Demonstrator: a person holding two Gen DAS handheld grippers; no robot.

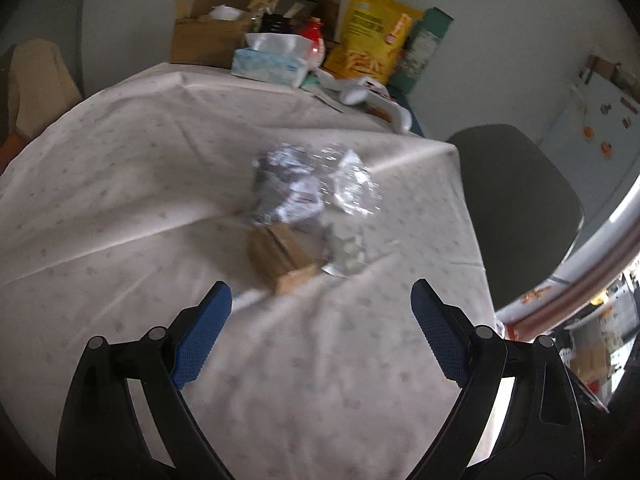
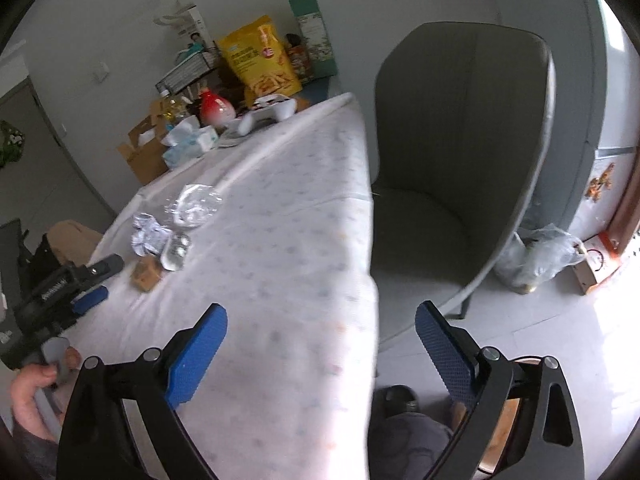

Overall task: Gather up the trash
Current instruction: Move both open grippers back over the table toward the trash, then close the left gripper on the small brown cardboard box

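The left gripper (image 1: pixel 321 300) sits nearest in its own view, its blue-padded jaws spread wide with nothing between them, poised above the pale patterned tablecloth (image 1: pixel 120 200). Just beyond its tips lies the trash heap. Closest in the heap is a small brown cardboard box (image 1: pixel 280 256), tilted, with a crumpled clear plastic scrap (image 1: pixel 348 254) touching its right side. Behind the box rests a crushed silvery wrapper (image 1: pixel 284 188), and to the right of that wrapper sits a wad of clear cellophane (image 1: pixel 354 184). All four pieces huddle together near the middle of the cloth.

The right gripper (image 2: pixel 321 322) is likewise spread wide and holds nothing; it hangs over the table's edge, with a grey upholstered chair (image 2: pixel 460 140) to the right of the cloth. In this view the trash heap lies well to the left of the gripper, beside the other tool.

Farther past the heap, at the table's far end, stand a tissue box (image 1: pixel 268 62), a white game controller (image 1: pixel 372 94), a yellow snack bag (image 1: pixel 372 36), a green carton (image 1: pixel 428 44) and an open cardboard carton (image 1: pixel 204 28).
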